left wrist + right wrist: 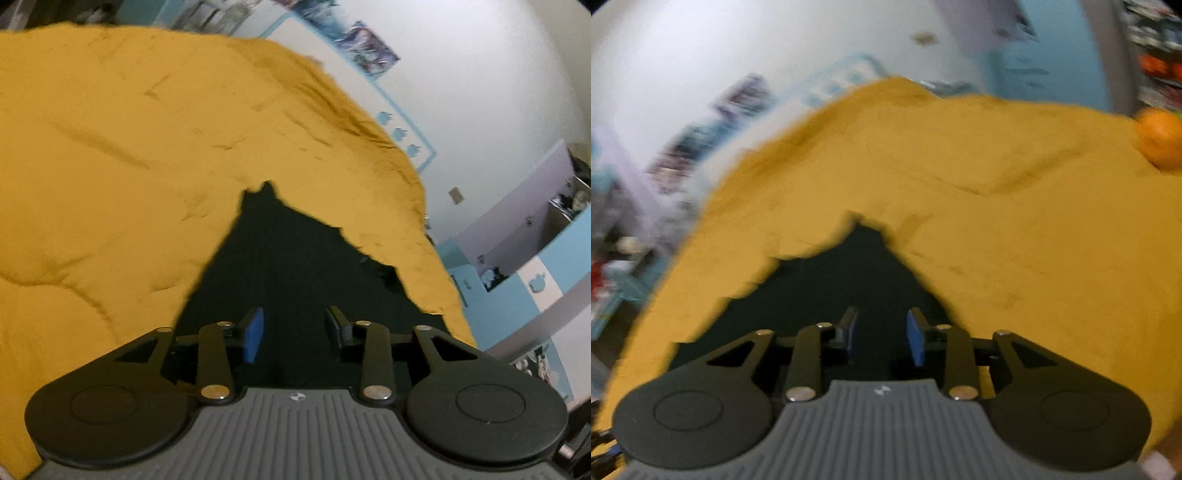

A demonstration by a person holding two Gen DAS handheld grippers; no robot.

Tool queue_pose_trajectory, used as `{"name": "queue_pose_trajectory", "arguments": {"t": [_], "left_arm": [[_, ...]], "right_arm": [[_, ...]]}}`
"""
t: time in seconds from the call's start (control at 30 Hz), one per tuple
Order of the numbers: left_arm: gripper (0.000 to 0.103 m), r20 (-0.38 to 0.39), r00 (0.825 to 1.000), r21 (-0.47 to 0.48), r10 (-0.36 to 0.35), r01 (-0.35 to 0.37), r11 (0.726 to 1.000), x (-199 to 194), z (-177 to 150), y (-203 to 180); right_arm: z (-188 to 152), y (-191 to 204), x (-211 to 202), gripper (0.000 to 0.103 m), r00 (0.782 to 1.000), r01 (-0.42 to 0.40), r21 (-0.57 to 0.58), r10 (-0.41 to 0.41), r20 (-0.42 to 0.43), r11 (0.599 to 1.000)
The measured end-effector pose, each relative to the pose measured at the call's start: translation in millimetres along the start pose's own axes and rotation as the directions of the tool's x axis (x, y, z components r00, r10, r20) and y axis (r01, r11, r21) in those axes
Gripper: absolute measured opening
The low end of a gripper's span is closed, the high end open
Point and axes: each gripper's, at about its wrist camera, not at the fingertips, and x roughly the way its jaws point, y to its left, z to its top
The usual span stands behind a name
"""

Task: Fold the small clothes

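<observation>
A: Ahead of the left tongs, what lies there?

B: A dark garment, spread on the mustard-yellow bed cover. It runs under and between the pads, which stand apart. Nothing looks pinched, so I'd call them released.

A: Why hover there, tilted down?

B: Likely to catch the near edge for a fold. That's my guess.

A: And in front of the right tongs?

B: The same dark garment, narrowing to a point beyond the blue pads. Those pads have a narrower gap, and I see no cloth gripped; the view is blurred, though.

A: Anything further right?

B: An orange ball far off on the cover, well clear of the garment.
</observation>
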Motion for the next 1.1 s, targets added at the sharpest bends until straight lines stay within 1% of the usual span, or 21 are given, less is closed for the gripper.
{"name": "queue_pose_trajectory", "arguments": {"t": [0.03,0.1,0.13,0.2,0.23,0.3,0.33,0.4,0.47,0.53,0.63,0.7,0.77,0.8,0.87,0.93,0.97,1.0,1.03,1.1], "left_arm": [[0.043,0.005,1.0,0.018,-0.001,0.001,1.0,-0.7,0.0,-7.5],[0.044,0.004,1.0,0.056,-0.006,0.006,0.998,0.6,-0.5,-21.4],[0.046,0.006,1.0,0.071,-0.006,0.005,0.997,1.9,-1.6,-27.3],[0.048,0.002,1.0,0.106,-0.002,0.002,0.994,6.5,-5.7,-38.7],[0.051,-0.003,1.0,0.128,0.005,-0.005,0.992,10.3,-8.2,-43.4],[0.051,-0.018,0.999,0.164,0.033,-0.03,0.986,18.6,-14.4,-49.3],[0.051,-0.031,0.998,0.173,0.05,-0.043,0.984,23.5,-16.8,-50.5],[0.051,-0.043,0.996,0.19,0.076,-0.067,0.979,30.0,-22.2,-51.4],[0.051,-0.052,0.994,0.213,0.096,-0.083,0.973,36.2,-25.6,-51.1],[0.051,-0.069,0.993,0.211,0.098,-0.082,0.974,40.2,-28.7,-49.1],[0.051,-0.087,0.991,0.197,0.099,-0.08,0.977,46.3,-31.9,-46.0],[0.053,-0.086,0.992,0.192,0.09,-0.072,0.979,48.4,-33.3,-43.8],[0.056,-0.084,0.993,0.182,0.081,-0.065,0.981,49.5,-34.8,-41.7],[0.056,-0.086,0.993,0.175,0.077,-0.061,0.983,50.1,-35.4,-40.2],[0.057,-0.09,0.994,0.166,0.066,-0.05,0.985,50.7,-36.7,-36.7],[0.057,-0.092,0.994,0.161,0.055,-0.04,0.986,49.5,-37.6,-34.3],[0.057,-0.091,0.995,0.157,0.05,-0.035,0.987,47.8,-37.7,-33.5],[0.057,-0.086,0.995,0.154,0.044,-0.031,0.988,45.8,-37.6,-33.3],[0.057,-0.081,0.996,0.151,0.04,-0.027,0.988,43.6,-37.3,-33.3],[0.058,-0.081,0.996,0.145,0.028,-0.016,0.989,42.6,-37.1,-31.5]], "right_arm": [[0.3,10.9,-4.9,0.036,0.999,-0.03,-0.028,0.031,0.016,0.999],[-2.3,33.8,-7.5,0.037,0.995,-0.102,-0.103,0.104,0.014,0.989],[-5.7,43.5,-5.8,0.04,0.991,-0.128,-0.132,0.131,0.009,0.983],[-13.9,62.2,3.8,0.041,0.984,-0.181,-0.18,0.178,-0.031,0.967],[-20.8,70.6,11.0,0.041,0.978,-0.206,-0.191,0.198,-0.063,0.96],[-32.4,78.7,26.1,0.041,0.964,-0.258,-0.185,0.239,-0.12,0.948],[-38.8,80.9,35.0,0.041,0.959,-0.266,-0.175,0.242,-0.147,0.948],[-48.1,80.0,49.7,0.041,0.96,-0.245,-0.164,0.216,-0.18,0.956],[-52.3,69.9,58.4,0.041,0.965,-0.209,-0.131,0.183,-0.186,0.969],[-52.7,54.0,58.5,0.04,0.97,-0.181,-0.082,0.164,-0.183,0.98],[-43.2,29.6,51.7,0.037,0.98,-0.134,-0.04,0.127,-0.155,0.99],[-35.4,17.0,47.5,0.039,0.988,-0.089,-0.035,0.084,-0.129,0.995],[-28.7,5.2,44.1,0.039,0.995,-0.002,-0.043,-0.002,-0.098,0.999],[-25.8,1.1,45.8,0.039,0.995,0.013,-0.036,-0.016,-0.094,0.999],[-23.1,-13.0,44.7,0.038,0.994,0.018,0.0,-0.018,-0.112,1.0],[-22.7,-11.4,46.1,0.038,0.992,0.035,-0.017,-0.036,-0.122,0.999],[-22.4,-8.3,44.4,0.039,0.992,0.051,-0.03,-0.055,-0.116,0.998],[-22.2,-2.5,39.3,0.044,0.994,0.075,-0.032,-0.077,-0.083,0.997],[-20.7,7.2,33.7,0.046,0.997,0.06,-0.033,-0.062,-0.041,0.998],[-16.0,30.3,29.8,0.046,1.0,-0.026,-0.053,0.025,-0.019,0.998]]}}
